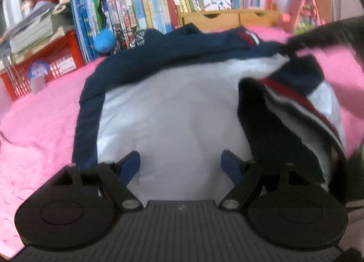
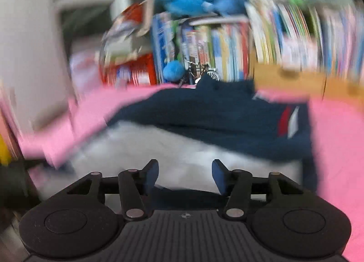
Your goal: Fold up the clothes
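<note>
Left gripper (image 1: 180, 164): jaws wide apart, nothing held, low centre of frame, over white body of jacket (image 1: 173, 112). Jacket spread ahead on pink sheet (image 1: 41, 130), long axis running up-frame toward books (image 1: 145, 9). Sleeve (image 1: 293, 112) folded in, right of frame, nearer right jaw. Right gripper (image 2: 185, 175): also spread, empty, at near hem; view blurred. Navy part at mid-frame. Judged: both within reach, left nearer.

Even, soft light, no glare. Left view mildly soft; books (image 1: 145, 9) legible-ish. Right view heavy motion smear, esp. bookshelf (image 2: 227, 46) & edges. Fisheye bending at rims both.
</note>
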Tool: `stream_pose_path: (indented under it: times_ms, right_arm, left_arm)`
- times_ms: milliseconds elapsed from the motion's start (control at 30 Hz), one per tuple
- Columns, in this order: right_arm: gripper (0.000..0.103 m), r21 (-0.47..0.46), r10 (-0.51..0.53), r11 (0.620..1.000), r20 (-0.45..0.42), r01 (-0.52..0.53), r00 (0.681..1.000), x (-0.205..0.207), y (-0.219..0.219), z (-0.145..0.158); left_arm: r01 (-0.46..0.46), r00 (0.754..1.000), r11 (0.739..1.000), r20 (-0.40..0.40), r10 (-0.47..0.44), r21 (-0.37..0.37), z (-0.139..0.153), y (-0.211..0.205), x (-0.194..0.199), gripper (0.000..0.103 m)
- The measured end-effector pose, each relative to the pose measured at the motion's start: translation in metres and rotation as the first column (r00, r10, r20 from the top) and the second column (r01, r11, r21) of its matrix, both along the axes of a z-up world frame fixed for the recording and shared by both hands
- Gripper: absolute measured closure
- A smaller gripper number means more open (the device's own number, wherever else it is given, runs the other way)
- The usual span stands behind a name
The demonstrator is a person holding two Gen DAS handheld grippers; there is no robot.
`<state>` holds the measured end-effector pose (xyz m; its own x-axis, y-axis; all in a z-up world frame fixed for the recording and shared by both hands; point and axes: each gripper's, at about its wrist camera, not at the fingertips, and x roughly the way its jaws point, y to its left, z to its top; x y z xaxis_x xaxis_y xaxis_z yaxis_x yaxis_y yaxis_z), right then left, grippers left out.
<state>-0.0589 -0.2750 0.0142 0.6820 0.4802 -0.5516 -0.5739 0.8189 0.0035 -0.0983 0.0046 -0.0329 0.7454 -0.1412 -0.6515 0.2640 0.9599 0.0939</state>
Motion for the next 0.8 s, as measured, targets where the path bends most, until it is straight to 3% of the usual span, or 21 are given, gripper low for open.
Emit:
stream_pose_path:
  times_ms: [67,133,200,300,367,433,533,600,633,767,800]
  right_arm:
    - [0.043,-0.153,0.086,0.985,0.030,-0.080,0.996,-0.004,0.000,0.001]
    - [0.034,-0.234,0.208,0.951,-0.004,-0.203,0.978,-0.005,0.004,-0.001]
    - [0.017,-0.289,0.323,0.904,-0.022,-0.315,0.946,-0.005,0.015,-0.004]
    - [0.000,-0.372,0.429,0.839,0.004,-0.396,0.903,-0.003,0.044,-0.008]
    - [0.000,-0.390,0.466,0.809,-0.032,-0.440,0.884,0.011,0.064,-0.015]
    - [0.001,-0.353,0.464,0.799,-0.150,-0.486,0.873,0.028,0.078,-0.021]
    - [0.017,-0.226,0.457,0.814,-0.320,-0.535,0.830,0.040,0.085,-0.026]
    - [0.036,-0.198,0.471,0.816,-0.316,-0.543,0.823,0.031,0.081,-0.023]
    - [0.039,-0.189,0.478,0.816,-0.307,-0.546,0.823,0.027,0.079,-0.022]
    - [0.073,-0.195,0.404,0.874,-0.219,-0.446,0.888,0.012,0.069,-0.014]
    - [0.077,-0.180,0.381,0.891,-0.198,-0.416,0.903,0.012,0.065,-0.011]
  left_arm:
    - [-0.004,1.000,1.000,0.007,0.004,-0.012,-0.001,0.003,-0.004,0.023]
    - [-0.008,1.000,1.000,0.013,0.008,-0.021,-0.002,0.004,-0.005,0.023]
    - [-0.011,1.000,0.999,0.016,0.011,-0.030,-0.003,0.004,-0.006,0.023]
    - [-0.009,1.000,0.999,0.015,0.010,-0.047,-0.003,0.007,-0.006,0.024]
    - [-0.002,1.000,0.998,0.010,0.003,-0.057,-0.002,0.007,-0.006,0.024]
    - [0.007,1.000,0.998,0.001,-0.007,-0.063,-0.001,0.009,-0.007,0.024]
    - [0.028,1.000,0.998,0.004,-0.028,-0.053,0.002,0.016,-0.010,0.025]
    - [0.016,1.000,0.999,0.009,-0.015,-0.049,0.005,0.023,-0.009,0.025]
    - [0.001,1.000,0.999,0.016,0.000,-0.042,0.007,0.026,-0.009,0.025]
    - [-0.055,0.996,0.995,0.061,0.060,-0.082,0.027,0.047,-0.011,0.024]
    - [-0.074,0.993,0.993,0.080,0.082,-0.092,0.034,0.053,-0.014,0.025]
